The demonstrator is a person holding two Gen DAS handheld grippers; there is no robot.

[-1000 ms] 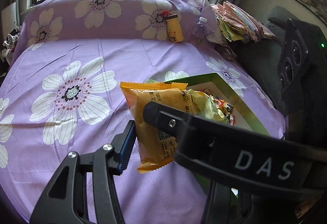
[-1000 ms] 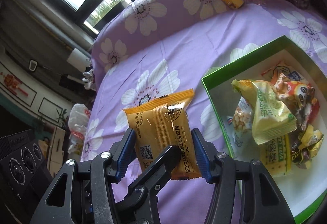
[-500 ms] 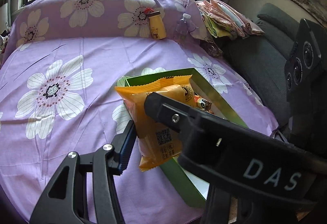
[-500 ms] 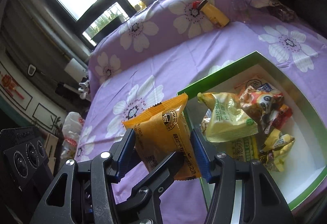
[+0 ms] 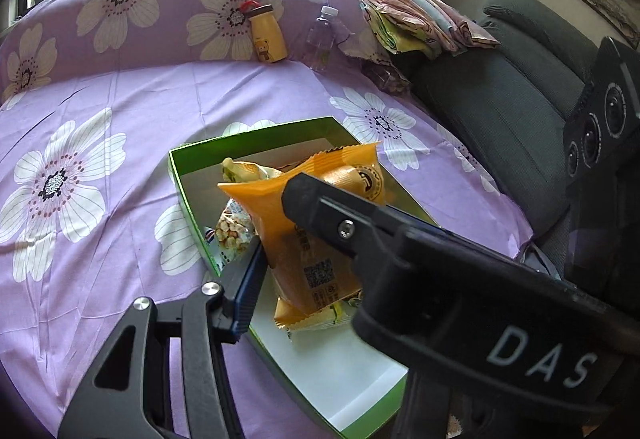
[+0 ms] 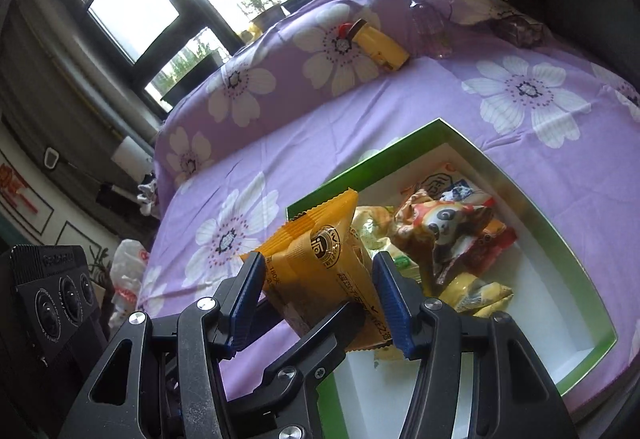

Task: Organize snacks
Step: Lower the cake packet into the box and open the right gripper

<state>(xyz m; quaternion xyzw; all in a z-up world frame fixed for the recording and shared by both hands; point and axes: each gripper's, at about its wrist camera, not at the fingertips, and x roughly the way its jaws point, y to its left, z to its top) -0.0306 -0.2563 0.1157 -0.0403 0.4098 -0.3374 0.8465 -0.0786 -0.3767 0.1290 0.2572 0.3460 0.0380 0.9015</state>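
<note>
Both claws grip one glossy, crinkly orange snack packet (image 6: 320,271), its serrated top edge tilted up and away, long axis steep. The right claw (image 6: 320,291) and left claw (image 5: 312,247) pinch it above the green-walled, white-floored box (image 6: 560,235) on the purple flowered cloth (image 5: 120,99), angled downward.
</note>
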